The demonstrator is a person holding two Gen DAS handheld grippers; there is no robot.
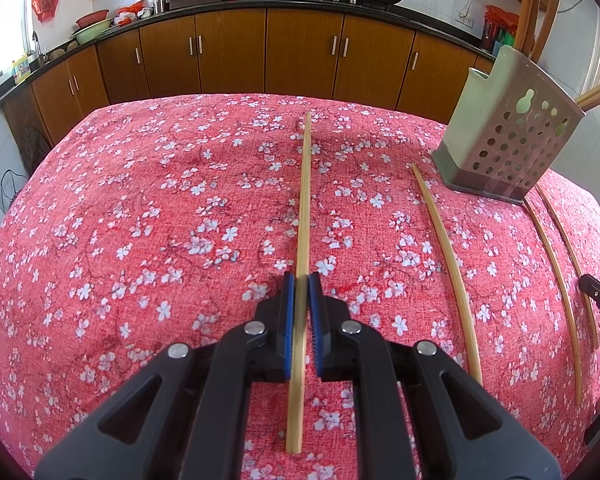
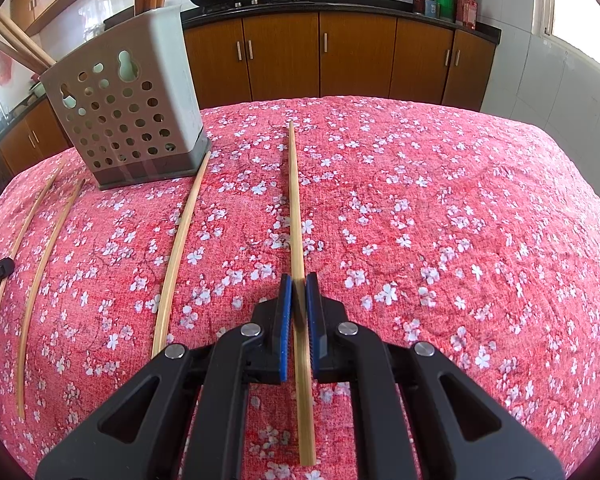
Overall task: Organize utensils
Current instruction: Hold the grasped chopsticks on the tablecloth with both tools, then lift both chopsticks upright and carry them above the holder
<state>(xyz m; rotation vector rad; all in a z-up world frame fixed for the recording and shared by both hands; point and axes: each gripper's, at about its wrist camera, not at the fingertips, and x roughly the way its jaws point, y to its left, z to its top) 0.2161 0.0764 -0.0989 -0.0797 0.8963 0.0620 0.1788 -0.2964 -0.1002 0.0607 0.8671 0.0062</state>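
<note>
Left chopstick (image 1: 303, 216) clamped between closed jaws of left gripper (image 1: 301, 280), lying along red floral cloth (image 1: 140, 240) on bench; right chopstick (image 2: 296, 216) likewise pinched in closed jaws of right gripper (image 2: 299, 280); three loose chopsticks between them, nearest (image 2: 178, 248) touching base of perforated holder (image 2: 128, 112); more chopsticks standing inside holder; wooden cabinets (image 1: 228, 56) behind.

The left gripper (image 1: 302, 286) is angling downward with its blue-padded jaws standing nearly together. The right gripper (image 2: 299, 285) is tilting down likewise, its jaws almost closed.
</note>
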